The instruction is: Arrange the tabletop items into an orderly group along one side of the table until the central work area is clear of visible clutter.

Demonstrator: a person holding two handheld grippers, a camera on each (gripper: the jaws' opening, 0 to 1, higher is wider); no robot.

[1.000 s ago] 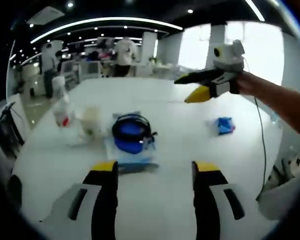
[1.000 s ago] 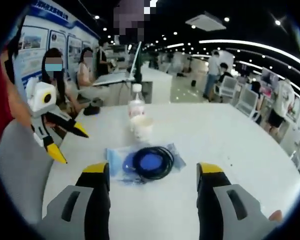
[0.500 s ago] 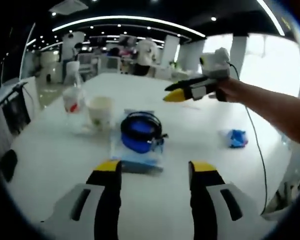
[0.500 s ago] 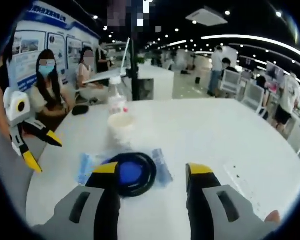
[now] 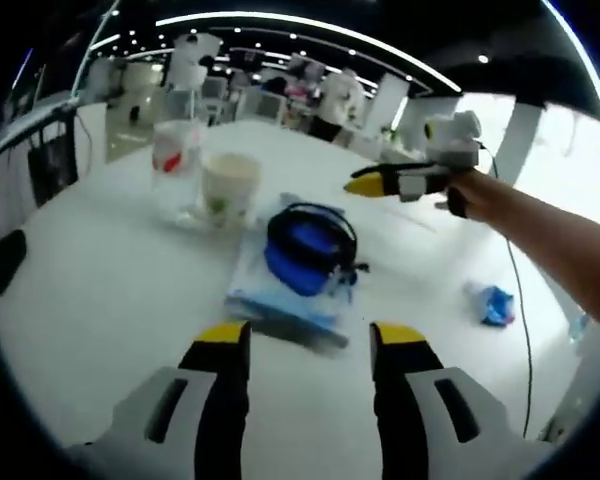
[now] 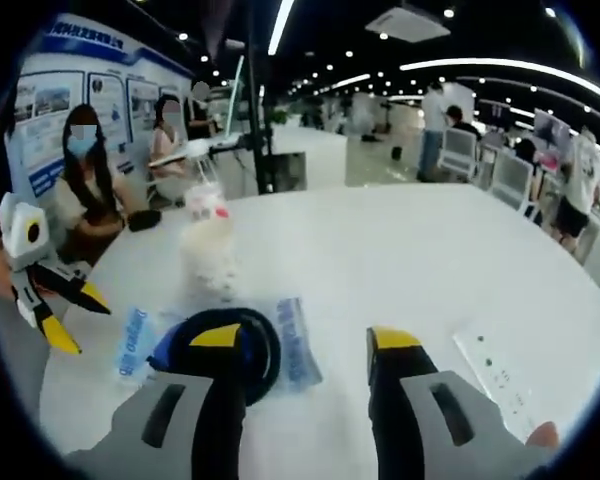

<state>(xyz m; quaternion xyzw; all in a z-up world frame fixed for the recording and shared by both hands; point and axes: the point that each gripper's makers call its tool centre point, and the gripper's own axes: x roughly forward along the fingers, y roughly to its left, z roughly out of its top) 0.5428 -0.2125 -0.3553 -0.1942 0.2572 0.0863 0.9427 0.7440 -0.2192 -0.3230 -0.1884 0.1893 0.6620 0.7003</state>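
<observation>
Both grippers have come closer to the coiled black cable (image 5: 313, 240) since a second ago, and the right gripper (image 6: 305, 345) now has its left jaw over the coil's edge. Going left to right in the left gripper view from that cable as landmark: a plastic bottle (image 5: 173, 165) with a red label stands well to its left, a paper cup (image 5: 226, 186) just beside the bottle and nearer the cable; the cable lies on a clear packet (image 5: 280, 290) with a blue disc (image 5: 298, 262) inside the coil; a crumpled blue wrapper (image 5: 495, 305) lies well to its right on the white table (image 5: 90, 300). The left gripper (image 5: 305, 345) hangs just short of the packet, jaws wide apart and empty. In the right gripper view the jaws are likewise wide, gripping nothing, and a white remote (image 6: 500, 380) lies right of the cable
</observation>
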